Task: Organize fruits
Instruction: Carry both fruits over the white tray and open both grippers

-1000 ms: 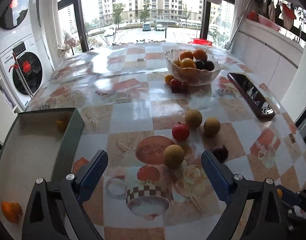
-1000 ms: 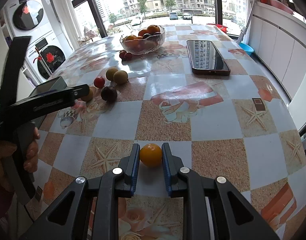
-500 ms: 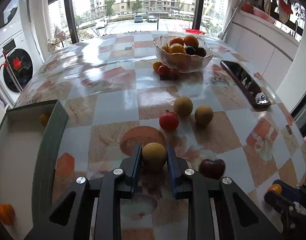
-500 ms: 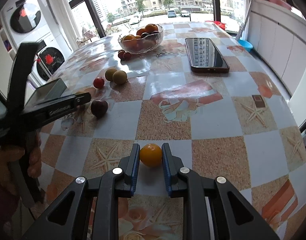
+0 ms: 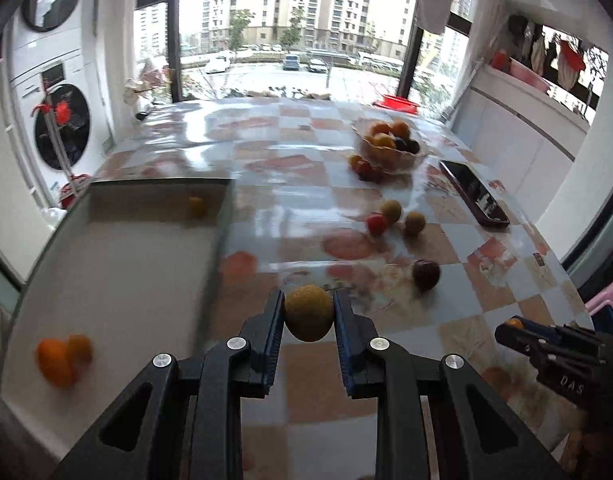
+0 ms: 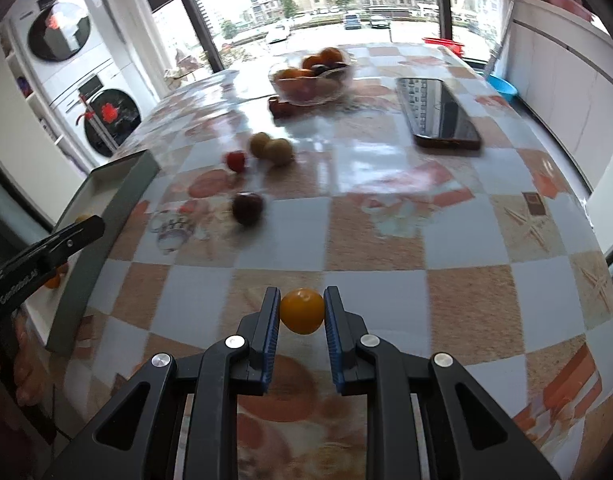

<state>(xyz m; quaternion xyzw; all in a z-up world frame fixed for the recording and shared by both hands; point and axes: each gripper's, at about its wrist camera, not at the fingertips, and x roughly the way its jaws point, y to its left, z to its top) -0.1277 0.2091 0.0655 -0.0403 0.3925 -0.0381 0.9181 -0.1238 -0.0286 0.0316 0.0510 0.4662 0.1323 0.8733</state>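
With the left tool (image 5: 309, 314) clenched on the yellow-green fruit (image 5: 309, 312), the tray (image 5: 220, 236) lies directly to its left; right tool (image 6: 301, 312) grips the orange fruit (image 6: 301, 310), farther off.

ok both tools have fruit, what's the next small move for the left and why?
Probably carry the left tool leftward over the tray and release there. Its pads are shut on the yellow-green fruit, two orange fruits already lie in that tray, and the tray's rim sits just left of the tool.
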